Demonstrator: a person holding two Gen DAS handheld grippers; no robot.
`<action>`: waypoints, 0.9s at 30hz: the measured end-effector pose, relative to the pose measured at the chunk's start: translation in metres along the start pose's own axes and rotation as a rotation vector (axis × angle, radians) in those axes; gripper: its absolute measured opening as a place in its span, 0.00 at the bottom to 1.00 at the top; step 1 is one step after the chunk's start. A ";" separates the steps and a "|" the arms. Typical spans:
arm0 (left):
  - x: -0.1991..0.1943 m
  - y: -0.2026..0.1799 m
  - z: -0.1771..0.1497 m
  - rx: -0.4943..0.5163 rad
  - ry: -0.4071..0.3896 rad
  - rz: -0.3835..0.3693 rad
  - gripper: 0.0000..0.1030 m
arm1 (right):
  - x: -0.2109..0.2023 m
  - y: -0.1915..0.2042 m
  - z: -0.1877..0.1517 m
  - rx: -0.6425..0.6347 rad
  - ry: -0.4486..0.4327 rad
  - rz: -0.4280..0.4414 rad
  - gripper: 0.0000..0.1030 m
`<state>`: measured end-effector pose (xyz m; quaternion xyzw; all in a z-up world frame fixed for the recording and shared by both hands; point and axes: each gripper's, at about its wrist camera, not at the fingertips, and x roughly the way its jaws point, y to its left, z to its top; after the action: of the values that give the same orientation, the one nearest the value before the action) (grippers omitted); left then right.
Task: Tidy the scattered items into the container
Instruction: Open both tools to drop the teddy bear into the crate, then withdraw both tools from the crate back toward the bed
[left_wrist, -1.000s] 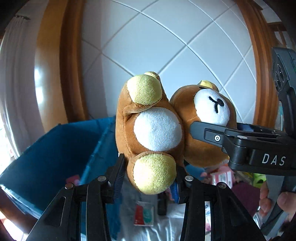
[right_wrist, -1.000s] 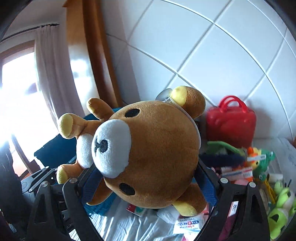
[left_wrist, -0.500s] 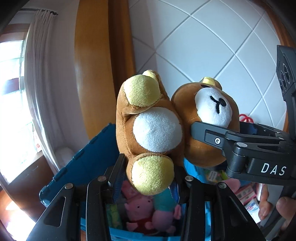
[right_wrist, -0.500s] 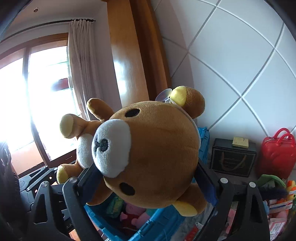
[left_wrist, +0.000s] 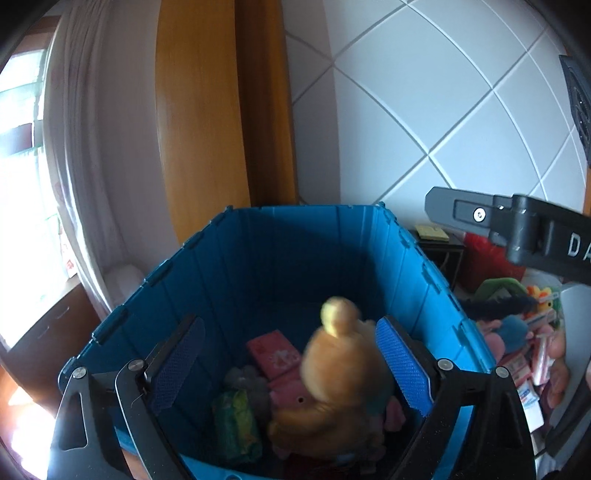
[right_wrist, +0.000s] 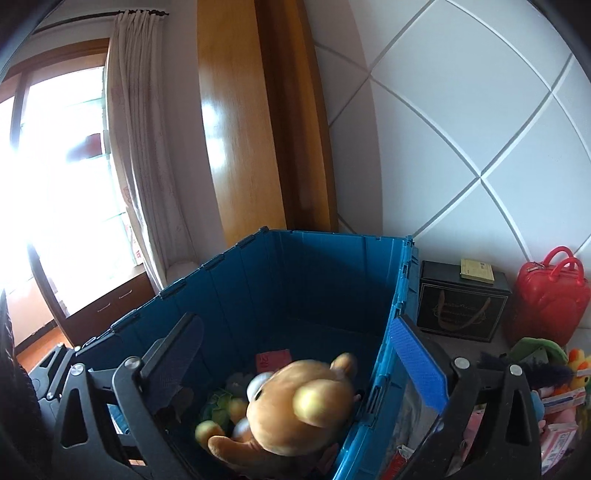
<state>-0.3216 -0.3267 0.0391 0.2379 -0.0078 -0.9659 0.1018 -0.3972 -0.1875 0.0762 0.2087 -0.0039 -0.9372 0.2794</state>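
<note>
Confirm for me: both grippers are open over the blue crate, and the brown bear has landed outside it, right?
Not outside. Both wrist views show the brown bear inside the blue crate, on the toys already there. The left gripper and right gripper are indeed opening over it, empty.

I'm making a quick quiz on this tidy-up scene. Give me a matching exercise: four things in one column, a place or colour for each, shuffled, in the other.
Things:
1. teddy bear
2. crate
3. red bag
4. yellow pad

Places or colours:
A. on the black box
B. blue
C. right of the black box
D. inside the crate

Pairs: 1-D, 2-B, 3-C, 4-A
</note>
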 end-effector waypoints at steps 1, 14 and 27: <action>0.002 0.001 -0.002 0.000 0.004 -0.003 0.92 | -0.002 -0.001 0.000 0.005 0.000 -0.007 1.00; 0.005 0.008 -0.008 -0.019 0.027 -0.035 0.92 | -0.016 0.001 -0.006 0.006 0.028 -0.064 1.00; -0.006 0.022 -0.016 -0.038 0.050 -0.018 0.92 | -0.018 0.024 -0.015 -0.024 0.066 -0.061 1.00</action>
<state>-0.3044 -0.3460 0.0288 0.2600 0.0154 -0.9605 0.0977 -0.3648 -0.1964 0.0727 0.2363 0.0228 -0.9379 0.2531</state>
